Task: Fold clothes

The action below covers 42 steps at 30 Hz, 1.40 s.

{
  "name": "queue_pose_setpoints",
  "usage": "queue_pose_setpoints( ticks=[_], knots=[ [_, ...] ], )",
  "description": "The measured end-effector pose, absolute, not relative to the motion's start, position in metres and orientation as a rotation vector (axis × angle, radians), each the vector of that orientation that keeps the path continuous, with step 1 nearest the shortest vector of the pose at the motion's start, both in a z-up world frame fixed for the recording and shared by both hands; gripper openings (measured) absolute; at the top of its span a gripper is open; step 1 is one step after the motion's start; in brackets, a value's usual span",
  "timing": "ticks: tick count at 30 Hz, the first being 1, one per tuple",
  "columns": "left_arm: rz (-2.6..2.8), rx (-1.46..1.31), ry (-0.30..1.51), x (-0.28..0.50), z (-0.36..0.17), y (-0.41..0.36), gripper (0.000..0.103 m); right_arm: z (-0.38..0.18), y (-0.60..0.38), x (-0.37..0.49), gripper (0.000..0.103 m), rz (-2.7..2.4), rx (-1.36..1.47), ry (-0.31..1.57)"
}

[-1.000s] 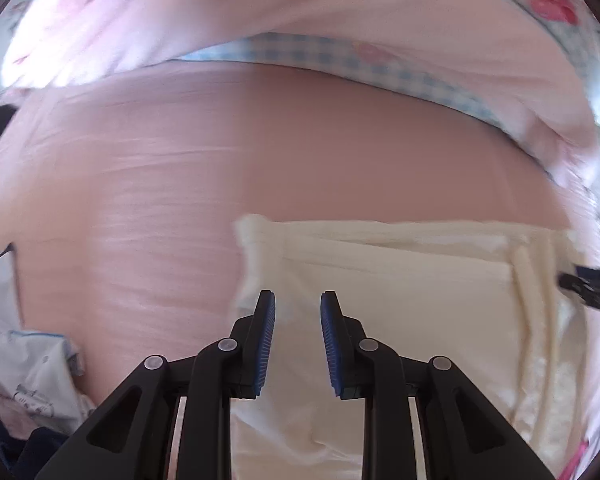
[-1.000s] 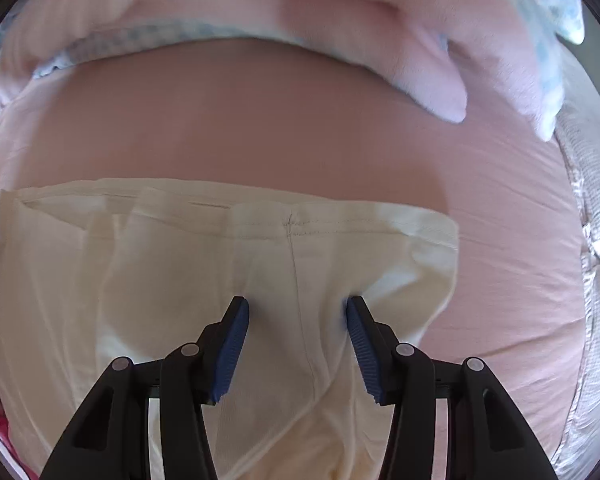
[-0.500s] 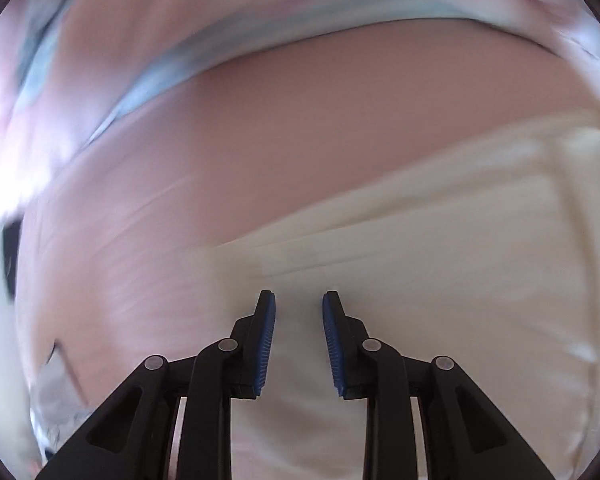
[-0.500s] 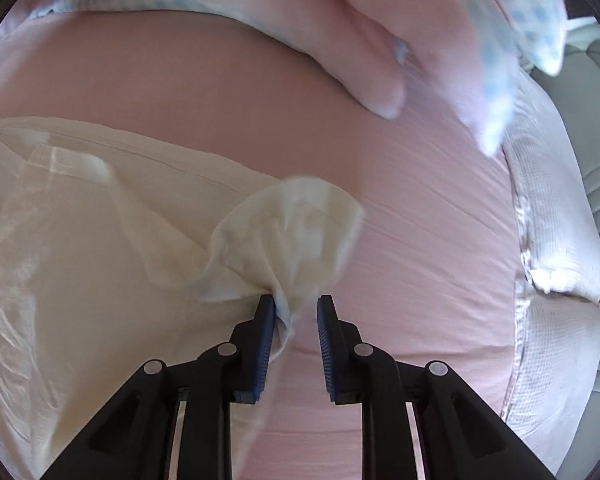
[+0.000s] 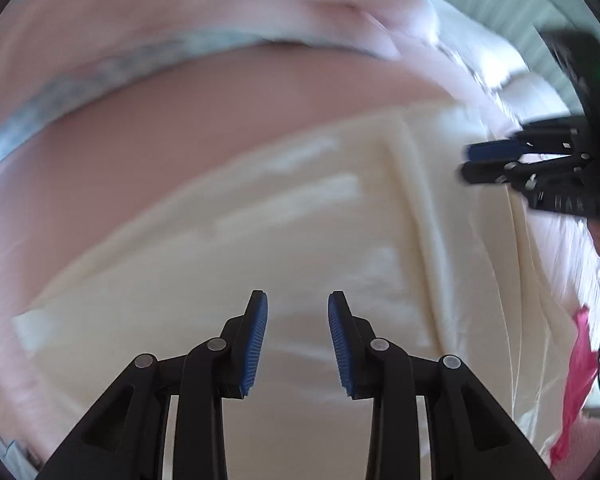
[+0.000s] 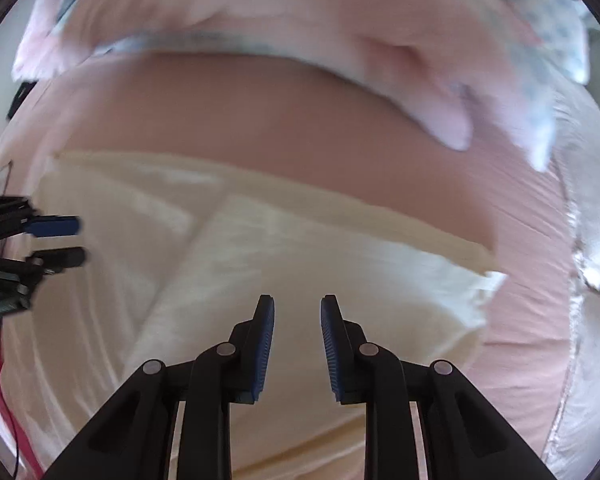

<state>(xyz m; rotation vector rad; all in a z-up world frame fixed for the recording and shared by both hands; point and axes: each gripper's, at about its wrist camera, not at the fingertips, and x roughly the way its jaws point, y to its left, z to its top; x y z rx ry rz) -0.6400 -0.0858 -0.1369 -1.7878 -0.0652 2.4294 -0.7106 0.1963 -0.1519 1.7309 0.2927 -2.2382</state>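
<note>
- Both views are smeared with motion blur, so we can't read the weave or seams of the cream garment (image 5: 300,216).
- Its near edge runs off the bottom, under our left gripper (image 5: 297,344).
- The right gripper (image 5: 476,164) gets cut by the frame edge.
- That red scrap (image 5: 578,380)? We can't tell what it is.
- The blue checked bedding (image 6: 540,40) is just mush.

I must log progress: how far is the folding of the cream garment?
Done: one flap of the cream garment lies folded over on the pink sheet. In hand: nothing; left gripper and right gripper hover open above it. Left: probably more folds.
</note>
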Motion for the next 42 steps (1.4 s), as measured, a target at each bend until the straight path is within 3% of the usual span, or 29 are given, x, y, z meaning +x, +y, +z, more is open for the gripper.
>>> queue_pose_setpoints(
  ticks=[3, 6, 7, 8, 9, 12, 16, 17, 18, 19, 27, 28, 29, 31, 33, 42],
  knots=[
    [2.419, -1.829, 0.084, -0.643, -0.149, -0.077, 0.031, -0.178, 0.174, -0.698, 0.023, -2.156, 1.767, 0.399],
    [2.543, -1.937, 0.192, -0.632, -0.147, -0.115, 0.031, -0.193, 0.185, -0.696, 0.027, -2.150, 1.801, 0.449],
    [2.567, -1.984, 0.142, -0.625, -0.148, -0.140, 0.044, -0.192, 0.202, -0.698, 0.029, -2.194, 1.833, 0.463],
    [2.589, -2.002, 0.094, -0.621, -0.145, -0.157, 0.049, -0.192, 0.219, -0.699, 0.032, -2.238, 1.864, 0.475],
    [2.608, -1.980, 0.051, -0.620, -0.139, -0.166, 0.063, -0.191, 0.239, -0.701, 0.042, -2.278, 1.893, 0.471],
    [2.661, -1.910, -0.078, -0.619, -0.120, -0.191, 0.058, -0.184, 0.290, -0.706, 0.044, -2.380, 1.989, 0.398],
    [2.721, -1.810, -0.251, -0.617, -0.095, -0.224, 0.058, -0.154, 0.302, -0.717, 0.047, -2.504, 1.859, 0.187],
    [2.710, -1.787, -0.267, -0.620, -0.092, -0.225, 0.058, -0.152, 0.292, -0.722, 0.054, -2.506, 1.825, 0.195],
    [2.664, -1.766, -0.248, -0.625, -0.094, -0.215, 0.058, -0.150, 0.283, -0.727, 0.063, -2.507, 1.792, 0.205],
    [2.625, -1.753, -0.216, -0.631, -0.097, -0.205, 0.058, -0.151, 0.270, -0.733, 0.066, -2.485, 1.773, 0.234],
    [2.380, -1.805, 0.054, -0.659, -0.124, -0.149, 0.058, -0.181, 0.184, -0.780, 0.068, -2.204, 1.715, 0.424],
    [2.370, -1.819, 0.104, -0.658, -0.127, -0.144, 0.052, -0.187, 0.179, -0.779, 0.068, -2.183, 1.723, 0.467],
    [2.378, -1.823, 0.138, -0.656, -0.127, -0.142, 0.045, -0.192, 0.175, -0.778, 0.066, -2.162, 1.728, 0.507],
    [2.396, -1.825, 0.123, -0.652, -0.121, -0.143, 0.006, -0.188, 0.170, -0.770, 0.033, -2.141, 1.670, 0.499],
    [2.413, -1.801, 0.119, -0.646, -0.112, -0.143, 0.004, -0.180, 0.163, -0.762, 0.000, -2.143, 1.641, 0.518],
    [2.576, -1.711, 0.039, -0.610, -0.073, -0.160, 0.003, -0.144, 0.187, -0.768, 0.000, -2.264, 1.606, 0.306]
  ],
)
